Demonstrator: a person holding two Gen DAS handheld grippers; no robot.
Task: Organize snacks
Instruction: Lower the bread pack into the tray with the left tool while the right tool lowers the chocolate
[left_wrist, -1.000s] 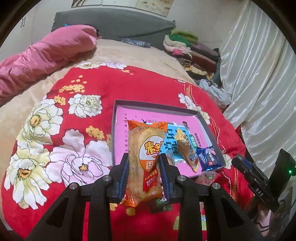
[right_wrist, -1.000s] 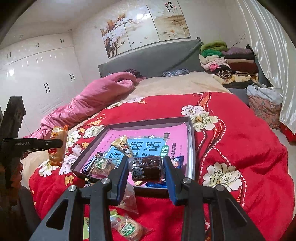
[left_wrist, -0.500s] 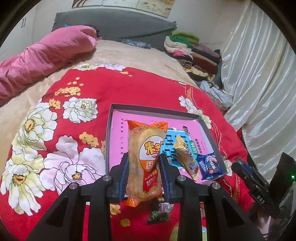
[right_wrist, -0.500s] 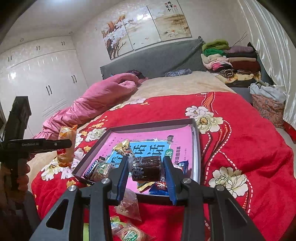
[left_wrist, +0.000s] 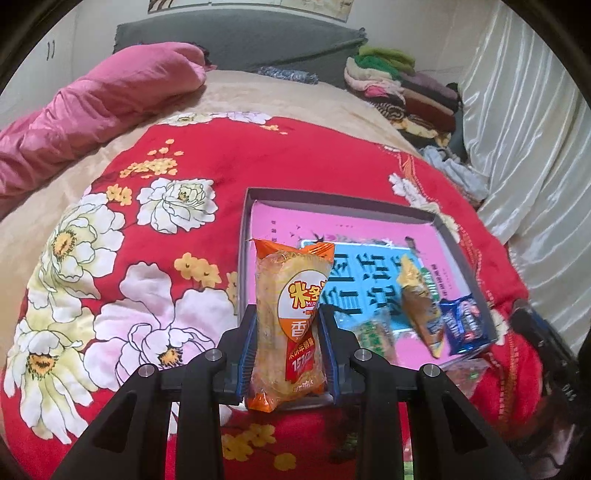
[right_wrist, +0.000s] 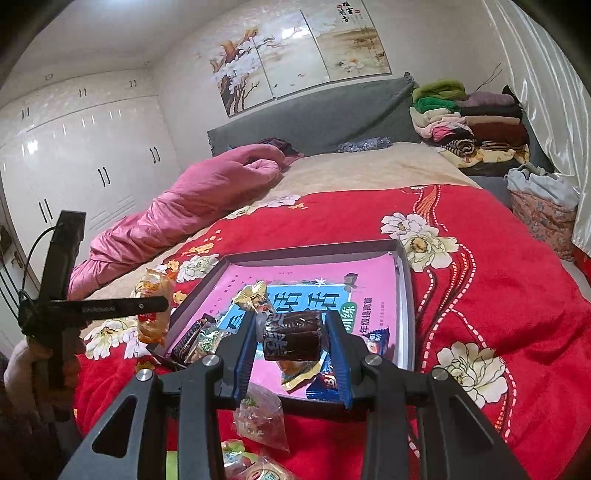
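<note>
My left gripper is shut on an orange snack packet, held upright above the near left corner of a grey-rimmed tray with a pink and blue floor. My right gripper is shut on a dark brown wrapped snack, held above the near edge of the same tray. The left gripper and its packet show at the left in the right wrist view. In the tray lie a gold wrapped snack, a blue packet and a green one.
The tray rests on a red flowered blanket on a bed. Loose snack bags lie on the blanket in front of the tray. A pink quilt and folded clothes lie at the back.
Both grippers have moved forward over the tray, each still holding its snack. The tray looks nearer in both views.
</note>
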